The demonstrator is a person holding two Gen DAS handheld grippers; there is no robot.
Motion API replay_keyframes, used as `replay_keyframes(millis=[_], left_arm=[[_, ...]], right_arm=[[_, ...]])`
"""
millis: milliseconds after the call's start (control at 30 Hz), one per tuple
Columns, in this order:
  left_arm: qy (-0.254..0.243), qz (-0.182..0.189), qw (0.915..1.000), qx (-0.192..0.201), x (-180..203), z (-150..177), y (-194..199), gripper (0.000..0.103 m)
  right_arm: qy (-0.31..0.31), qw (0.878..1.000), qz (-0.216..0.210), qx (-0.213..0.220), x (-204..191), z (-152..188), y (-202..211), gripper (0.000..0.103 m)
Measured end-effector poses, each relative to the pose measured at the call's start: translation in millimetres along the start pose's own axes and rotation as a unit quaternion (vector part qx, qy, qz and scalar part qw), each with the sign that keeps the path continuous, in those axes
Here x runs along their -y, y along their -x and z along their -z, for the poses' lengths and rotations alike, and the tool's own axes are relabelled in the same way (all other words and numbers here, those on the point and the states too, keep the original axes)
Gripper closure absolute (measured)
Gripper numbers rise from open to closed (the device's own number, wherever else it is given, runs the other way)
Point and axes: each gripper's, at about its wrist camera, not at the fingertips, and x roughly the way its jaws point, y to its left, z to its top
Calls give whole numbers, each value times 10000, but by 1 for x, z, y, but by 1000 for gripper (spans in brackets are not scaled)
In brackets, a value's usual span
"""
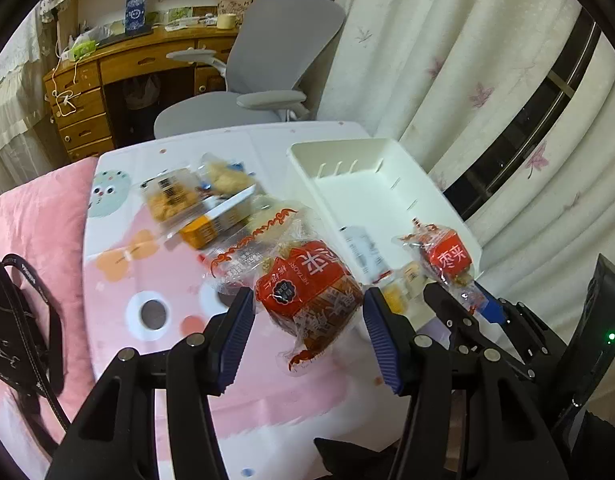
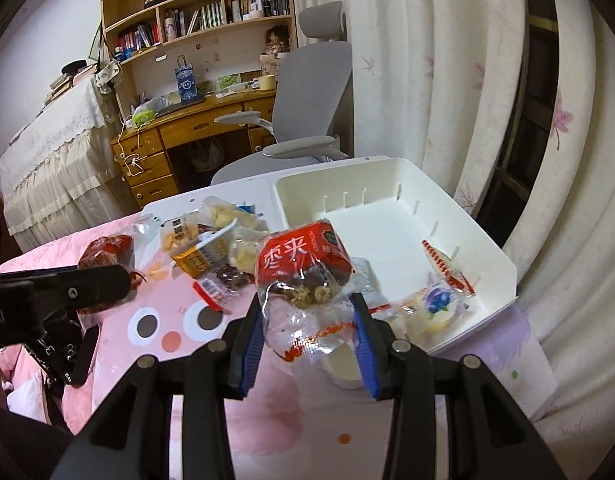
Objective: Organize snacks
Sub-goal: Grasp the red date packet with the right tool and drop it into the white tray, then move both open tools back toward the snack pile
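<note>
My left gripper (image 1: 309,304) is shut on a red wrapped snack pack (image 1: 307,296), held above the table. My right gripper (image 2: 309,312) is shut on a second red date-and-walnut pack (image 2: 303,272), held up near the front left corner of the white bin (image 2: 387,224). That pack also shows in the left wrist view (image 1: 447,260), with the bin (image 1: 371,188) behind it. A blueberry-print snack (image 2: 439,304) and a red-striped packet (image 2: 443,264) lie inside the bin. Loose snacks (image 2: 211,248) lie in a pile on the table left of the bin.
The small table has a pink cartoon cover (image 2: 167,320). A grey office chair (image 2: 307,112) and a wooden desk (image 2: 179,128) stand behind it. A curtain (image 2: 447,60) hangs at the right. A black strap (image 1: 31,320) lies on pink bedding at the left.
</note>
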Motion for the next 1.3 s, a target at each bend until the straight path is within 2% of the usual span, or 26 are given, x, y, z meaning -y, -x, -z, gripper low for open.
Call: replay_keyframes(millis=[200,467,733,800,867,933,1200,1300], left_arm=[[122,-44,9999,104,50,-14,-18,48],[114,3,9996,244,111,-30,-48,48],[166,172,9993,301,154,-40,-76,47],[176,237,9993,245,160,-43,-83,43],[245,174,9993,209,164,-45,-90,33],[332,88,9991,243,166,-47,-93,30],[899,-51,9953,355,148,-47,-94,26],[1052,-243,9933,415,141,-44,-89,25]], right_arm=[[175,9994,-243,-159,50,-12,-6,63],[652,9965,-512,-127,104,-33,-11,62],[1099,9904,-819,-182,147,-50,-16,62],[1156,9887,-937,-199,154,-54,-18,60],[1237,9866,-1027,-271,158,-58,-23,52],[1307,9857,-988,-396,162,-60,-30,47],[1374,9829,-1092,-550,175,-67,-40,47],[1380,9821,-1119,-622,176,-67,-43,47]])
